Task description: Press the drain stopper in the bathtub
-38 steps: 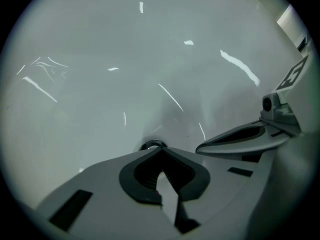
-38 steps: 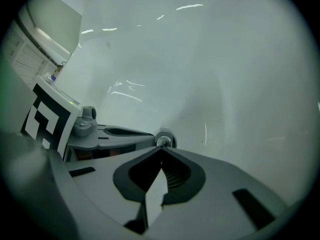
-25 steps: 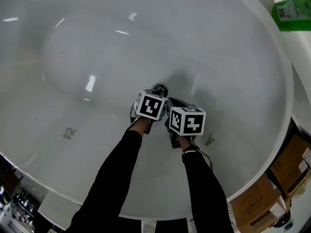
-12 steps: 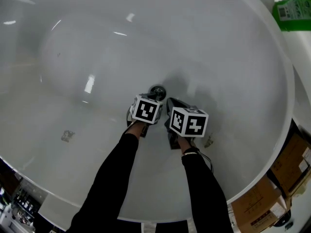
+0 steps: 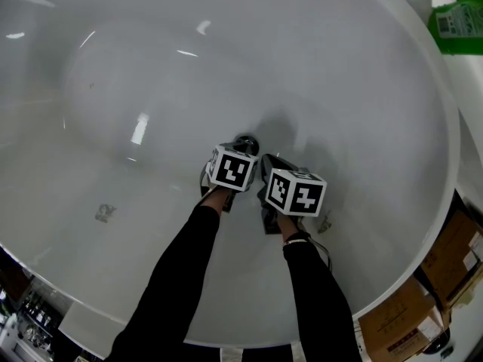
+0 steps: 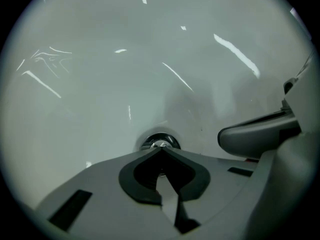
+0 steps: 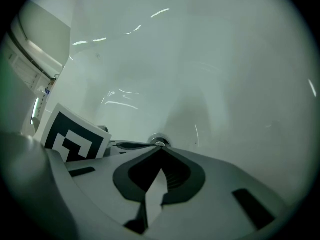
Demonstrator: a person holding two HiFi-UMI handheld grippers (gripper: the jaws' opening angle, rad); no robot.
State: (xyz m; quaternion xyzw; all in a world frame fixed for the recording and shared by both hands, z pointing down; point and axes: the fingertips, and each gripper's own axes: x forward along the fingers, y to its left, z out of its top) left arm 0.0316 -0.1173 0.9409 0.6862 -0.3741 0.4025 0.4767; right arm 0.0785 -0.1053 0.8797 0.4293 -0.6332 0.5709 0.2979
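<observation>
Drain stopper (image 5: 247, 141) sits mid-frame, at the bottom of the bathtub (image 5: 136, 74). Left gripper (image 6: 160, 151) fingers pressed together, empty, tips right at it. Right gripper (image 7: 159, 150) the same, just beside. Press looks about to land — can't confirm the stopper's down.

White bathtub (image 5: 113, 89) fills most of the view. Round dark drain stopper (image 5: 247, 141) sits on the tub floor, about centre. The left gripper (image 5: 235, 161) points at the stopper's near edge, its marker cube covering the tip; contact unclear. The right gripper (image 5: 272, 164) is just beside it on the right. Black sleeves (image 5: 181, 277) run back from both. Green packet (image 5: 457, 26) far right, outside the rim. Cardboard boxes (image 5: 423, 300) near right.
</observation>
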